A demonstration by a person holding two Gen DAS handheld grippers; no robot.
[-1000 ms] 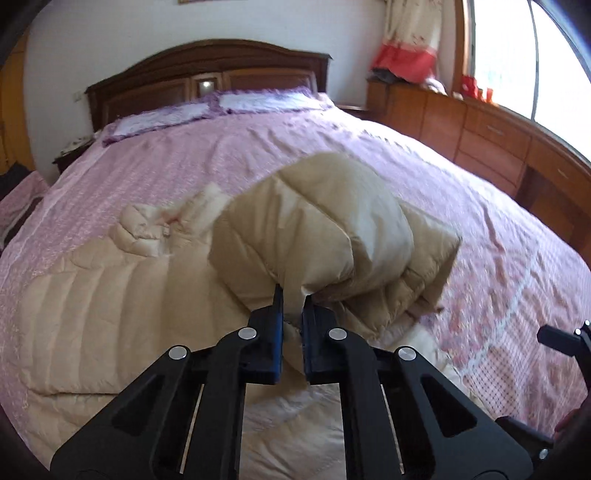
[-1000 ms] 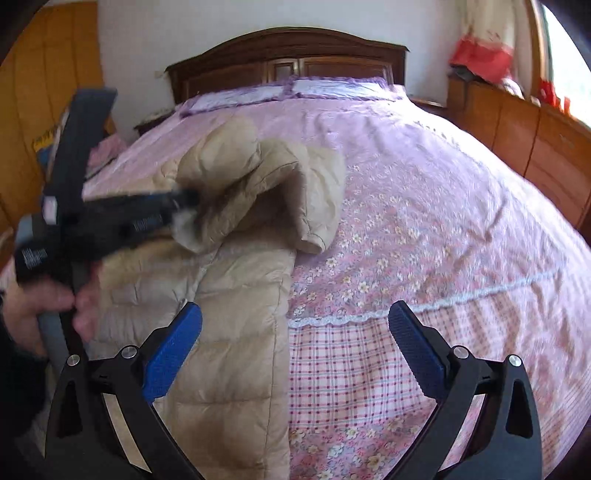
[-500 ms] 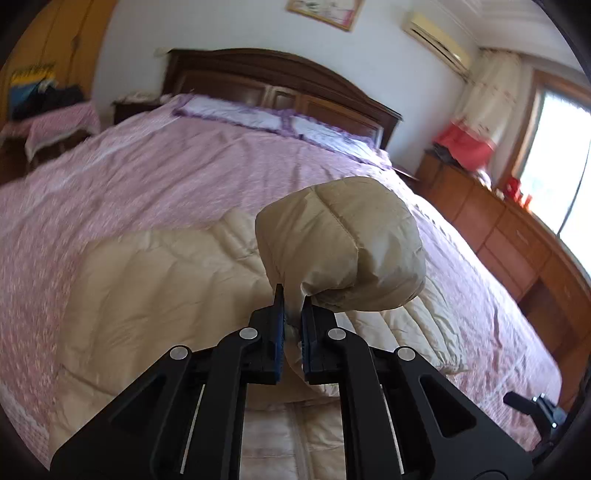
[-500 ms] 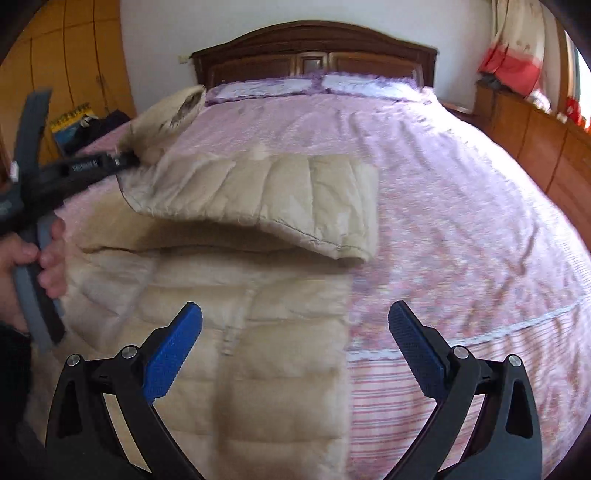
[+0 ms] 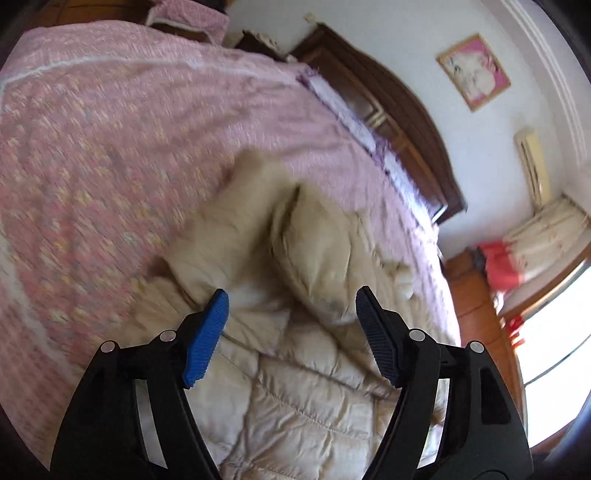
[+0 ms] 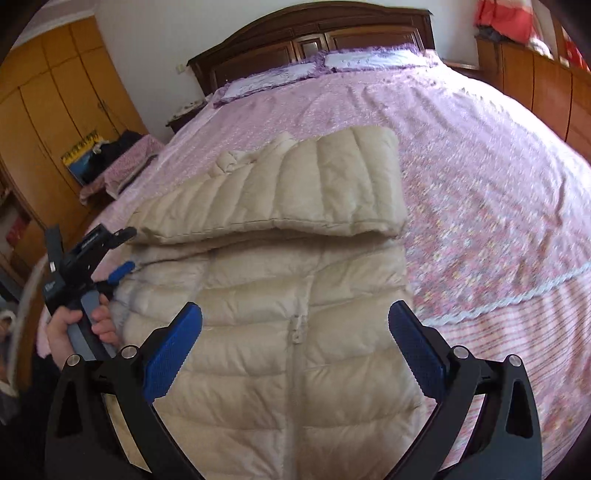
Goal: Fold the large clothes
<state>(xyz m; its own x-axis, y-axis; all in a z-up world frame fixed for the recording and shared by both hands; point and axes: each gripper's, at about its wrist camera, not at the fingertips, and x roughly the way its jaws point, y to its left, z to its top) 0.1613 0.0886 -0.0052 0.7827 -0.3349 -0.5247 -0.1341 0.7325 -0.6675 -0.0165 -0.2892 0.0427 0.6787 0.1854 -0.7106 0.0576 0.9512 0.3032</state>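
Pink bed [image 6: 480, 155]: jacket [image 6: 280, 332] lengthwise toward headboard [image 6: 314, 40], sleeve [image 6: 295, 184] crosswise.

Cream quilted down jacket [image 6: 280, 332] is lying on pink-lilac floral bedspread [image 6: 480, 177] with striped, white-trimmed border; dark brown headboard [image 6: 303, 40], ochre wardrobe [image 6: 55, 96], blue-padded black grippers are showing.

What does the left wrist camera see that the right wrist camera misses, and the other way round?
Only the left wrist view shows the framed picture and the air conditioner on the wall. Only the right wrist view shows the yellow wardrobe, the jacket's zipper, and the hand holding the left gripper. Both show the beige puffer jacket, the pink bedspread and the dark headboard.
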